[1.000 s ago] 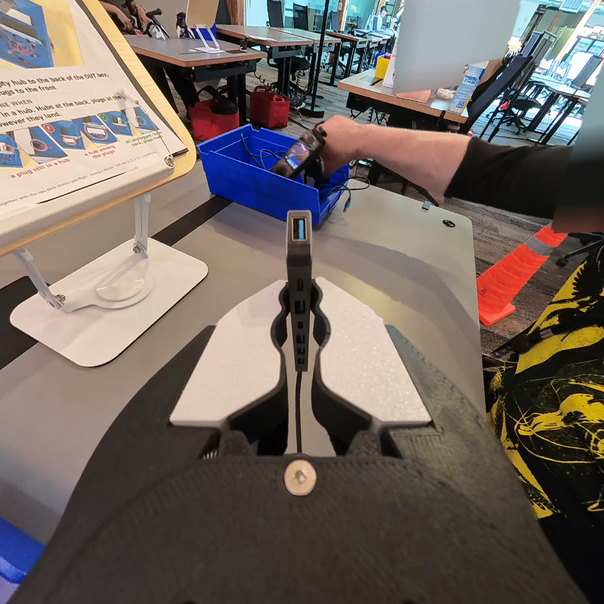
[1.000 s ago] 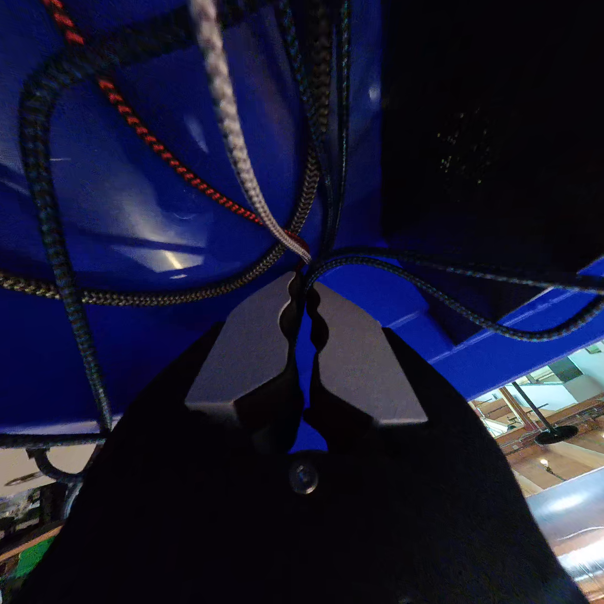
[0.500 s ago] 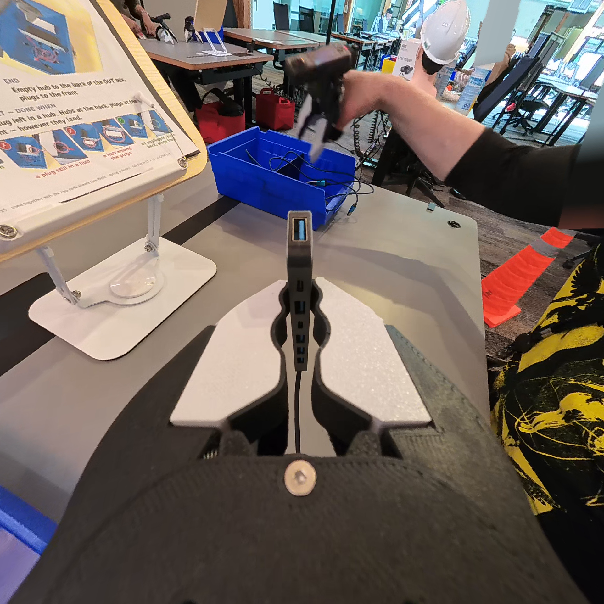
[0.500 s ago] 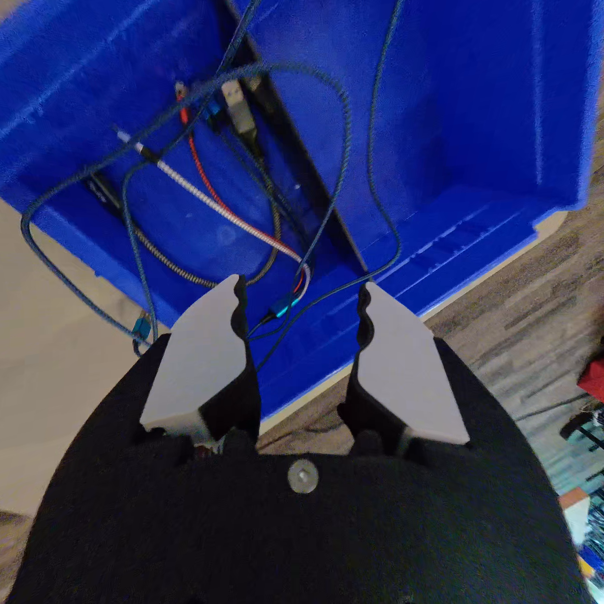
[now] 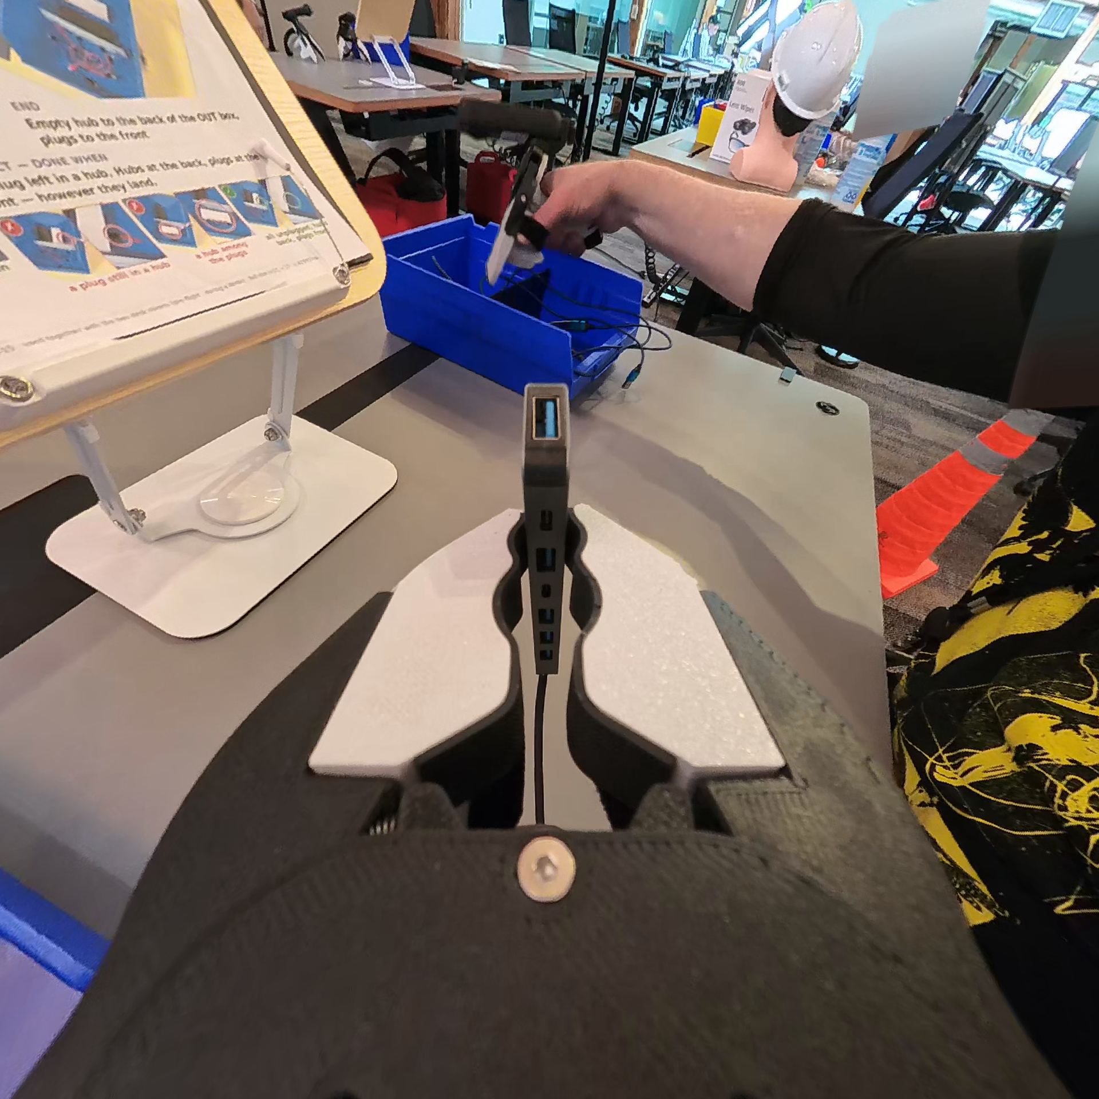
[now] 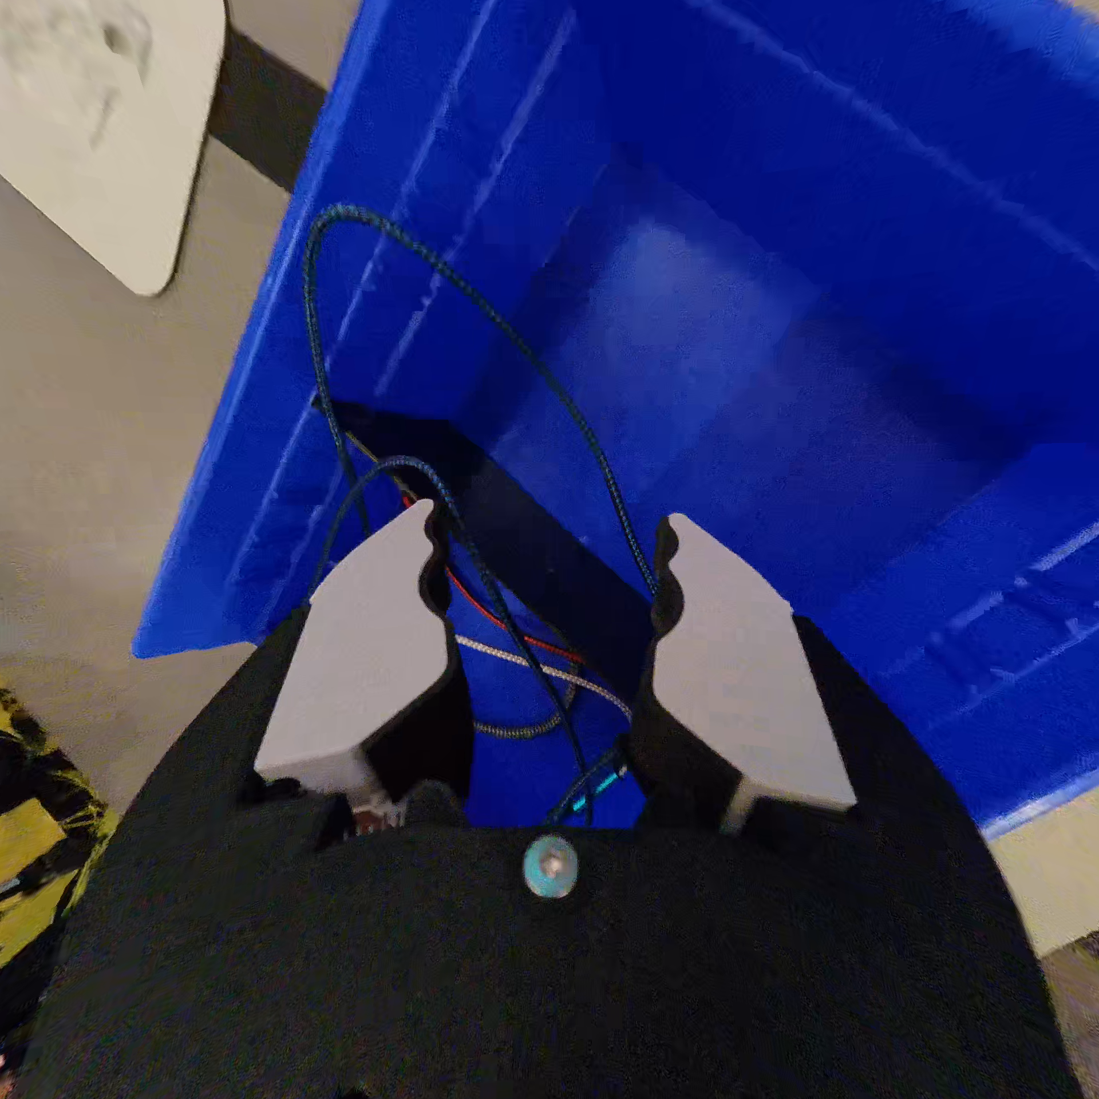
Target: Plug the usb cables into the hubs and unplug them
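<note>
- Left wrist view gives the wide scene: grey table (image 5: 743, 476), white stand (image 5: 226, 553), blue bin (image 5: 476, 321) at the far edge
- Only the right wrist view looks into the bin: a black divider (image 6: 535, 535) and a tangle of braided cables (image 6: 511, 339)
- Left tool (image 5: 546, 535) is nearly closed, both pads pressing a dark USB hub (image 5: 546, 476) that sticks out forward
- Right tool (image 6: 550, 523) gapes wide over the bin, gripping nothing, cable loops running between its fingers

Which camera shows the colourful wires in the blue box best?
The right wrist view: it looks straight down into the blue box, so the wires, red, white and dark braided, show clearly. The left wrist view shows only thin dark loops far away.
</note>
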Available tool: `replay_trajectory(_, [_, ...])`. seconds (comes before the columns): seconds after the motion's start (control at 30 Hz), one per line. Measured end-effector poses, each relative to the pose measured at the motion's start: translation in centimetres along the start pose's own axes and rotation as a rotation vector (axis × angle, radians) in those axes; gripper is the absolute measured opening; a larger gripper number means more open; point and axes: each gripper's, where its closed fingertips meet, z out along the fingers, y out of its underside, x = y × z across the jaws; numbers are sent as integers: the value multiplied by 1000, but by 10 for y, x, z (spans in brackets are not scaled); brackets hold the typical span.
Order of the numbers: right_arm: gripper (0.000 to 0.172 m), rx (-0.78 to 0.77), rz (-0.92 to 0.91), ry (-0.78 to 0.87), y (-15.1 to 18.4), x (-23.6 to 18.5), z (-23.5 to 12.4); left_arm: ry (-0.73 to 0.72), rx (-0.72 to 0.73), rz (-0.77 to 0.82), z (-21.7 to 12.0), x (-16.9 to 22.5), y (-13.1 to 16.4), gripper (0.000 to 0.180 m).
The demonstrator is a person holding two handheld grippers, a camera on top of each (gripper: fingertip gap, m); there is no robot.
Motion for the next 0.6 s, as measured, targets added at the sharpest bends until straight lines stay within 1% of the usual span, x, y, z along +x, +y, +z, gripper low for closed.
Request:
replay_trajectory(0.07, [66, 14, -23, 40, -5, 5, 1, -2, -5, -3, 0, -2, 2, 11])
replay_trajectory(0.17, [72, -75, -118, 109, -3, 3, 11, -2, -9, -8, 1, -3, 4, 11])
replay_trajectory(0.2, [70, -101, -130, 119, -3, 2, 16, -2, -12, -8, 2, -3, 5, 11])
replay_trajectory(0.3, [72, -177, -138, 186, -4, 9, 29, 0, -17, -10, 4, -3, 6, 11])
replay_trajectory(0.33, [69, -201, -131, 213, -4, 13, 33, 2, -19, -9, 4, -2, 7, 11])
replay_trajectory(0.37, [62, -201, -119, 219, -6, 15, 35, 3, -21, -8, 4, -2, 7, 11])
replay_trajectory(0.4, [41, -188, -100, 215, -10, 15, 36, 2, -23, -7, 4, -2, 8, 11])
replay_trajectory(0.43, [16, -201, -88, 234, -9, 19, 36, 2, -23, -6, 4, -2, 8, 11])
replay_trajectory(0.5, [4, -271, -109, 269, 0, 26, 38, 2, -20, -8, 3, -3, 7, 11])
replay_trajectory(0.53, [4, -274, -121, 272, 1, 26, 38, 1, -21, -8, 3, -4, 7, 11])
replay_trajectory(0.6, [4, -165, -132, 302, -14, 24, 27, -2, -20, -10, 2, -5, 8, 11])
